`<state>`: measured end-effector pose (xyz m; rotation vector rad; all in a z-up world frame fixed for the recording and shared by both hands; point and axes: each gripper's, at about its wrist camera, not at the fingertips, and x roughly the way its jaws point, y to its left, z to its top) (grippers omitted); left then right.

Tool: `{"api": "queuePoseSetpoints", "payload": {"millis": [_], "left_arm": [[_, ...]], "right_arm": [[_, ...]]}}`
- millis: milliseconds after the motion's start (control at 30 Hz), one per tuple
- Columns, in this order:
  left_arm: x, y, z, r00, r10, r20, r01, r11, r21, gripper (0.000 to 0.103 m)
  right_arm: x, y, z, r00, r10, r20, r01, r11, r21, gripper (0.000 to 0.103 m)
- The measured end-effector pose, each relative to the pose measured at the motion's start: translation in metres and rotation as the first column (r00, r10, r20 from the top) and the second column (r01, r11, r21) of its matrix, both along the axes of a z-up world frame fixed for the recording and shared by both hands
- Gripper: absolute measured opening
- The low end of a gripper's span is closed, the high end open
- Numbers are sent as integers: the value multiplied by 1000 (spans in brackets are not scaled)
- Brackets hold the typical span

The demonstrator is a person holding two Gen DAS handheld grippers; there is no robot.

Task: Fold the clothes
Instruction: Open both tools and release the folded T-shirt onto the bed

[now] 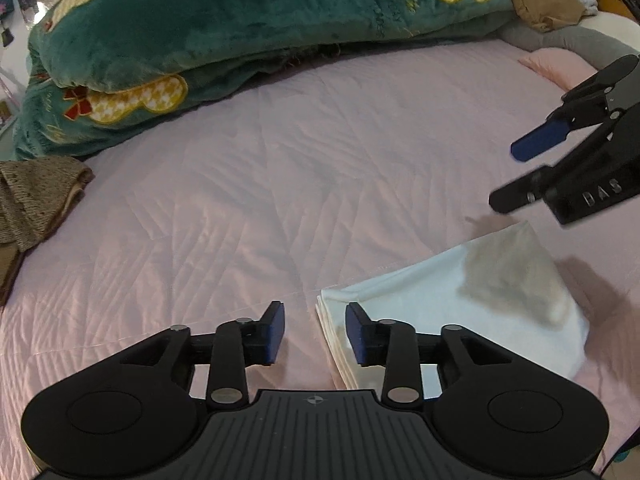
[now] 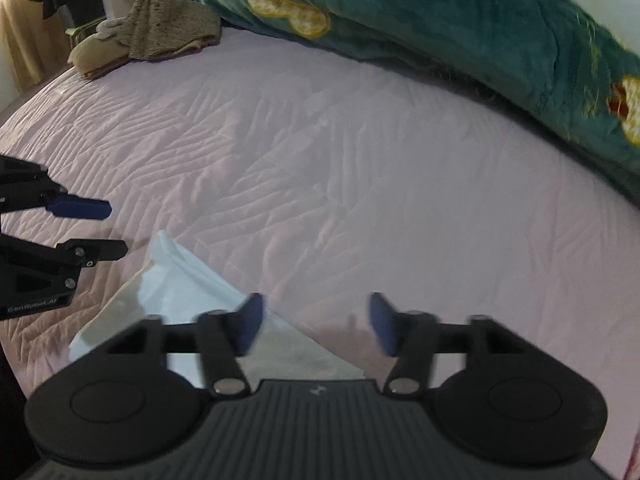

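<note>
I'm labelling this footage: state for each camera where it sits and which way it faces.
Left wrist: on the left gripper, looking down across the pink bed to the green blanket; its open fingers show, with the right gripper at right.
Right wrist: on the right gripper, facing the same bed; its open fingers show, with the left gripper at left.
Shared: the white folded cloth, bed, blanket and brown garment.

The pink quilted bed [image 1: 280, 184] carried a folded white cloth [image 1: 420, 312], a teal blanket [image 1: 224, 28] and a brown knit garment [image 1: 32, 196].
</note>
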<state>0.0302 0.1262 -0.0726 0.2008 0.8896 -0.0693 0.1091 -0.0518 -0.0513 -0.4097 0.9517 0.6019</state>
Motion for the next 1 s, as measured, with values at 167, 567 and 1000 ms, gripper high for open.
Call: {"api": "queuePoseSetpoints", "payload": {"millis": [167,567,1000], "left_arm": [[-30,-6,14,1000,-8,20,8,1000,1,43],[-121,-22,0,999,38,27,-37,998,-43,44],[-181,-29,-46,988,145,53,-141,987,-74,44]], "right_arm": [[-27,6,16,998,41,41,-40,999,-32,81],[-113,-18,1,997,-80,5,79,995,67,86],[-164,-19,-37,988,-144,62,134,981,140,90]]}}
